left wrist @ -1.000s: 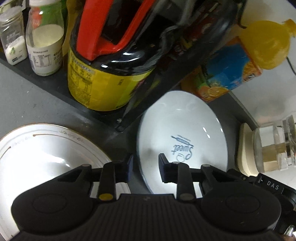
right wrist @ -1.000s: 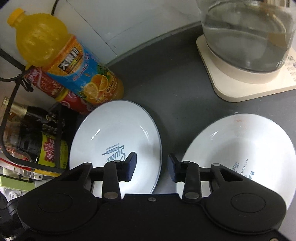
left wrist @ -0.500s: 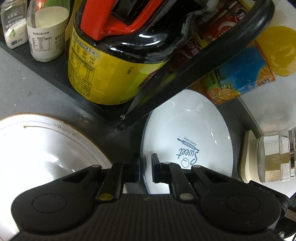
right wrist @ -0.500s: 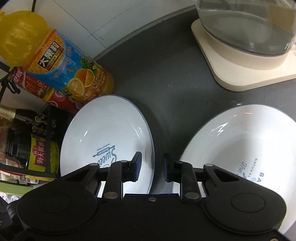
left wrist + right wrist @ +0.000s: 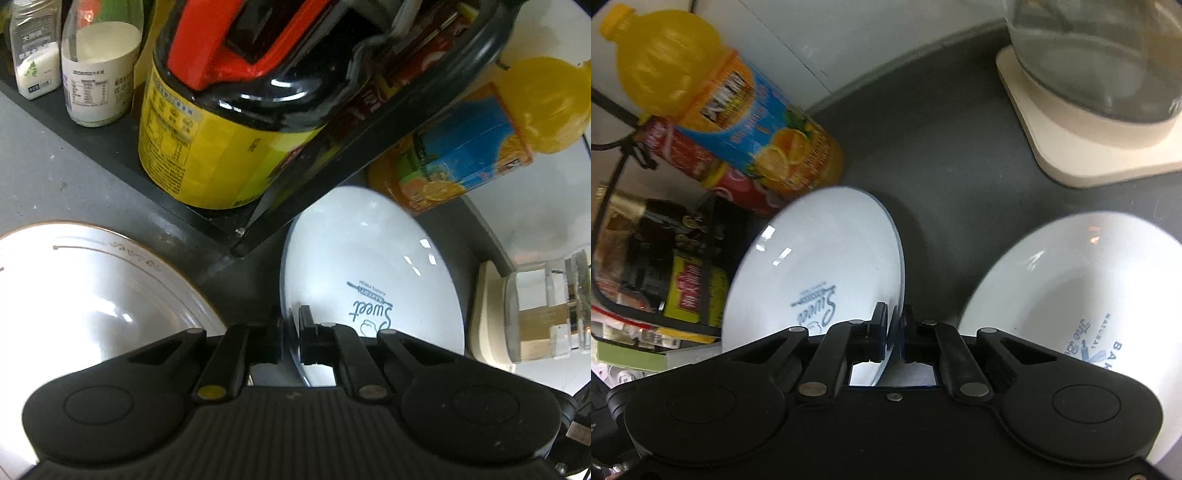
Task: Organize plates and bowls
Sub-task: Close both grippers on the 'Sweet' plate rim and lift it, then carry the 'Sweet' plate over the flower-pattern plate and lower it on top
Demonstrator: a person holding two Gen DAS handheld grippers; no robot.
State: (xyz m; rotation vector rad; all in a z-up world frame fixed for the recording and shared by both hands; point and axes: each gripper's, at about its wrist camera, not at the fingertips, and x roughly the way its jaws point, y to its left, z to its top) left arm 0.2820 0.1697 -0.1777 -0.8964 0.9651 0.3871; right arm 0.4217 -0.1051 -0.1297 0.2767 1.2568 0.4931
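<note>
Glazed white ceramic, round and shallow, with a thin blue edge and a blue "Sweet" print: such is the small plate [image 5: 369, 269] on which both tools are clamped. The left tool [image 5: 290, 338] is shut on the plate's near-left rim, the right tool [image 5: 894, 334] on its near-right rim, so the plate is held between the two, directly ahead of each and tilted (whether its far edge is off the dark grey tabletop [image 5: 953, 155] cannot be told).

The coming move is judged to turn on what lies to either side. To the right, near but apart, a larger white ceramic plate with blue lettering [image 5: 1082, 284] rests flat on the tabletop; to the left, a gold-trimmed white plate [image 5: 92, 295] lies just beside the left tool. A stack on either is plausible.

Close behind the held plate stand an orange juice bottle with a blue label [image 5: 738, 99] and a black metal rack [image 5: 369, 147] holding a dark jug with a yellow label [image 5: 221, 136]; these could be struck on lifting. The glaze is smooth and slippery, so slipping is a risk.
</note>
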